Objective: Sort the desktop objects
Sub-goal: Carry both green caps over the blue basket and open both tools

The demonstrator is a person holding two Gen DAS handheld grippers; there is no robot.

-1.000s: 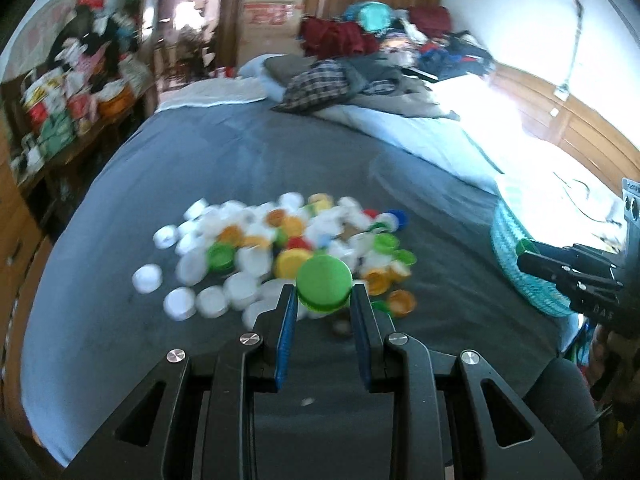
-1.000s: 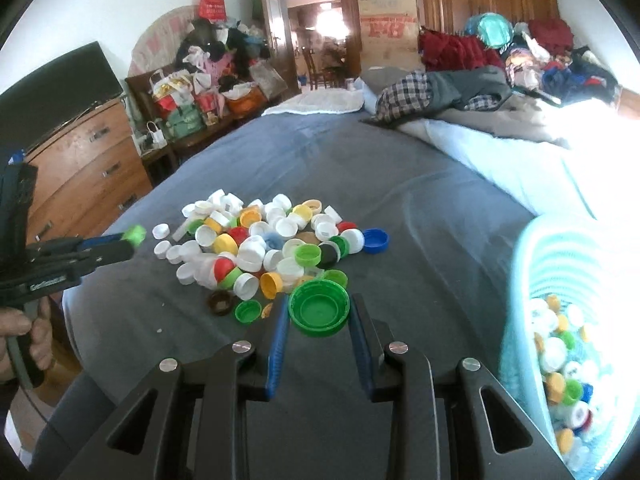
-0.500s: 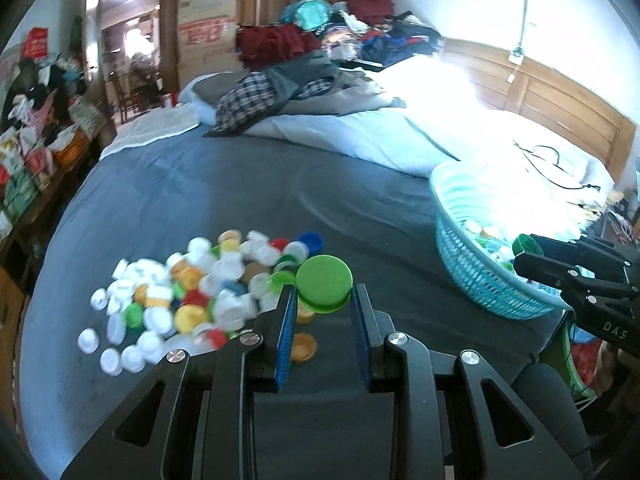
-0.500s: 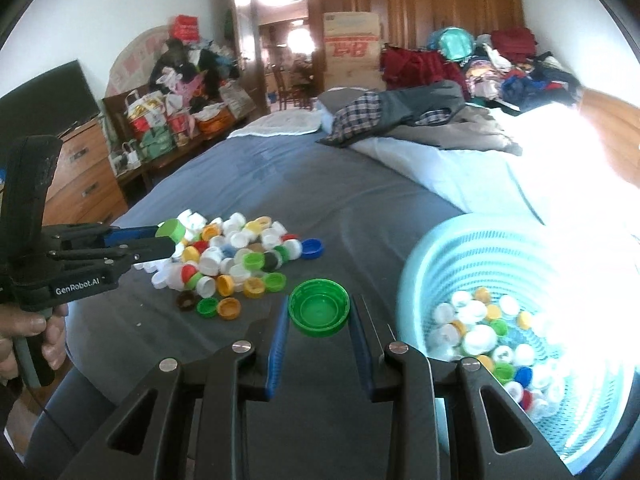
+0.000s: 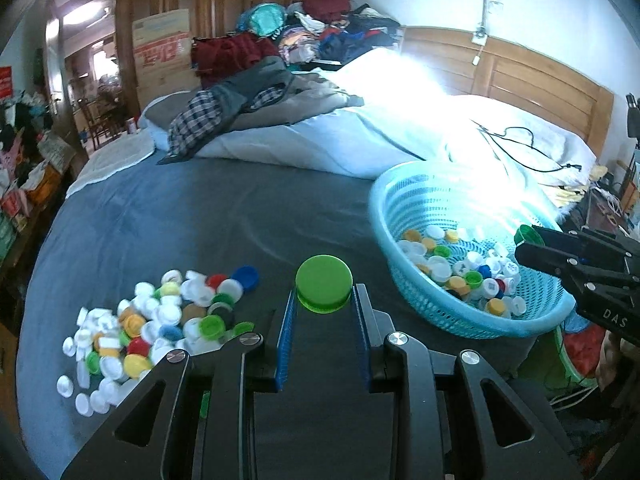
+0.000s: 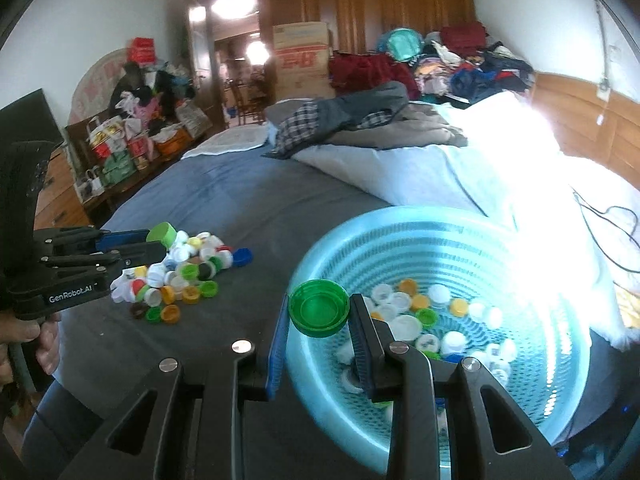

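- Caps are held by both grippers: a light green cap (image 5: 324, 289) is pinched between the jaws of the left gripper (image 5: 323, 308), and a dark green cap (image 6: 319, 307), hollow side up, is pinched by the right gripper (image 6: 320, 322).
- The right cap is seen over the near rim of the basket (image 6: 400, 224); the left cap is above the bed (image 5: 200, 216), between the pile (image 5: 160, 320) and the basket.
- If the left jaws are spread here, the cap would probably fall on the bed and not in the basket.
- A release at the rim could let the right cap bounce outside.
- The two grippers are near each other at the basket, so a collision is possible.
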